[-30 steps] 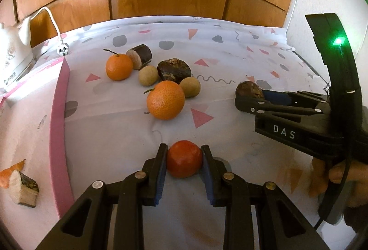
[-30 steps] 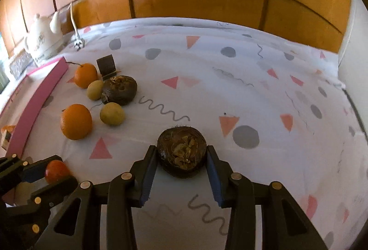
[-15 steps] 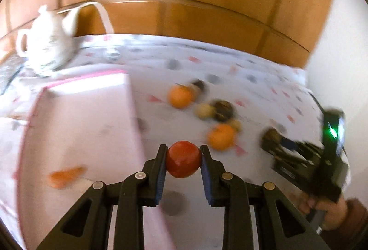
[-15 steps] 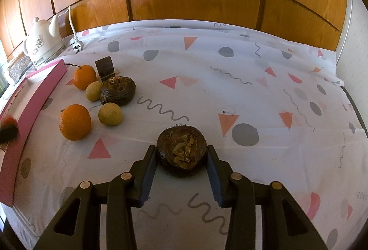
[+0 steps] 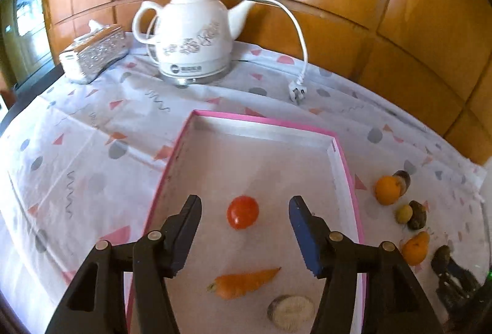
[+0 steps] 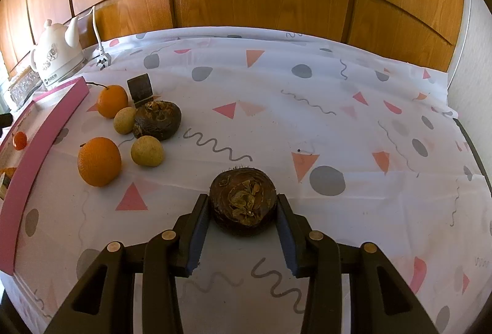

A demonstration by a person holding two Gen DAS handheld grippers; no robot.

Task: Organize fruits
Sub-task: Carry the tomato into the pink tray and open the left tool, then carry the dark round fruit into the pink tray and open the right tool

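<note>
Left gripper (image 5: 244,237): open wide over the pink tray (image 5: 346,168), holding nothing.
Tomato (image 5: 242,212): small, round, glossy red; it lies in the tray between the fingers, touching neither.
Carrot (image 5: 243,283): orange, in the tray near the camera.
Right gripper (image 6: 243,228): closed on the dark brown fruit (image 6: 243,200), rough, with dry husk.
Oranges (image 6: 99,161): bright, beside the tray on the table (image 6: 338,125).

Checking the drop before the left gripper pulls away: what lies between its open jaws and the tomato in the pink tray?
Nothing but bare tray floor. In the left wrist view the tomato sits alone in the pink tray, clear of both jaws of the left gripper.
</note>
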